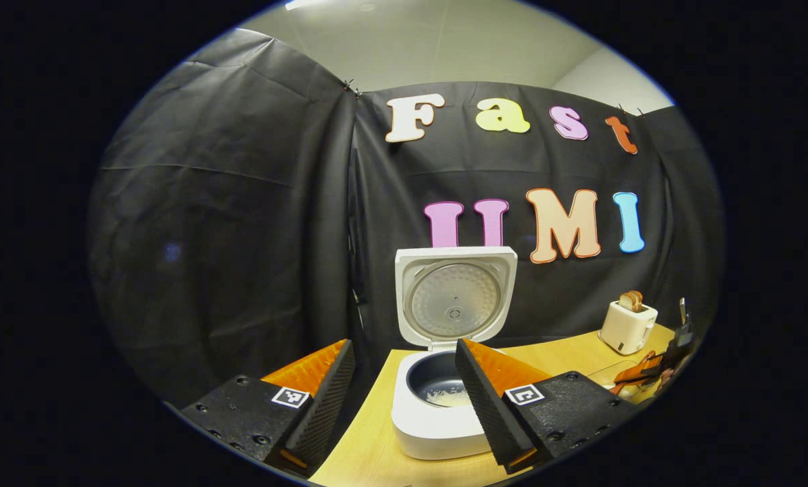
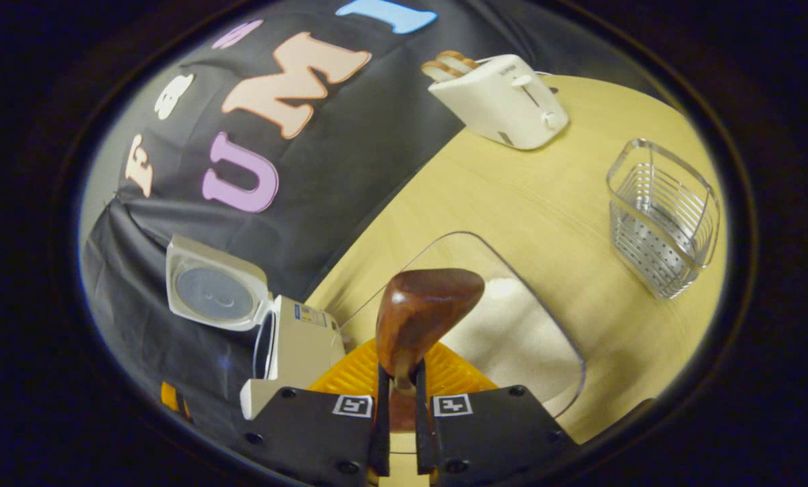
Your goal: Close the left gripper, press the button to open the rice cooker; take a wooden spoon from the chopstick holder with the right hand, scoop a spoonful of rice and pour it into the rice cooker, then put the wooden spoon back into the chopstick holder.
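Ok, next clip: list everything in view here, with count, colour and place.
rice cooker: 1, white, lid up, on the table's left end; some rice in its dark pot
toaster: 1, cream, bread in its slots, at the back by the wall
chopstick holder: 1, clear with a metal rack inside, right of the toaster
rice tray: 1, clear, white rice inside, under the spoon
wooden spoon: 1, brown, held over the tray
table: 1, light wood
left hand-held gripper: 1, open, in front of the cooker
right hand-held gripper: 1, shut on the spoon's handle
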`<state>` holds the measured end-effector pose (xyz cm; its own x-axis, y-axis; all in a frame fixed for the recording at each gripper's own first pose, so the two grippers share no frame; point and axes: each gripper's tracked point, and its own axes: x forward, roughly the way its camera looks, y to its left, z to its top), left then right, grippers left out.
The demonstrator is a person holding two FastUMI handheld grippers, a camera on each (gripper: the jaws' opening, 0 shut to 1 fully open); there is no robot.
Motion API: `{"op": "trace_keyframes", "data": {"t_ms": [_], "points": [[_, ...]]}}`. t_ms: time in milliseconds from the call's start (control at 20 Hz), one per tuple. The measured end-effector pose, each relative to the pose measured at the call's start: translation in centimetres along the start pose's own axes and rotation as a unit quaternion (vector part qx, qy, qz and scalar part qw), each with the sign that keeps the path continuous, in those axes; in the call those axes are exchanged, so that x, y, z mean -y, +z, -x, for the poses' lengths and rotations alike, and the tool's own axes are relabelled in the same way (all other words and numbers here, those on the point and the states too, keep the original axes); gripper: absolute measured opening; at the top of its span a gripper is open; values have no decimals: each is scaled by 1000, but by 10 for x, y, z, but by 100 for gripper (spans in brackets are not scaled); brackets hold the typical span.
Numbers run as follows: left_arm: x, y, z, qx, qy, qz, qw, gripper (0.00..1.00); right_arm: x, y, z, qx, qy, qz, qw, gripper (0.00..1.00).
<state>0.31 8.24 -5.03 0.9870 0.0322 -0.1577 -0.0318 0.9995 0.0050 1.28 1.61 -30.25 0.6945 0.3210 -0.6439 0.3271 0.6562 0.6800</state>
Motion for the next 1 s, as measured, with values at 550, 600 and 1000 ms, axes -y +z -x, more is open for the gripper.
{"op": "trace_keyframes", "data": {"t_ms": [550,600,1000], "points": [[19,4,10,5,-6,6,1000,89,-69,32,27,-7,99,-91,991,18],[16,5,11,6,-3,6,1000,93,-82,32,26,-11,109,-88,990,19],[-19,1,24,8,25,20,999,93,-181,25,16,-21,172,-72,982,18]]}}
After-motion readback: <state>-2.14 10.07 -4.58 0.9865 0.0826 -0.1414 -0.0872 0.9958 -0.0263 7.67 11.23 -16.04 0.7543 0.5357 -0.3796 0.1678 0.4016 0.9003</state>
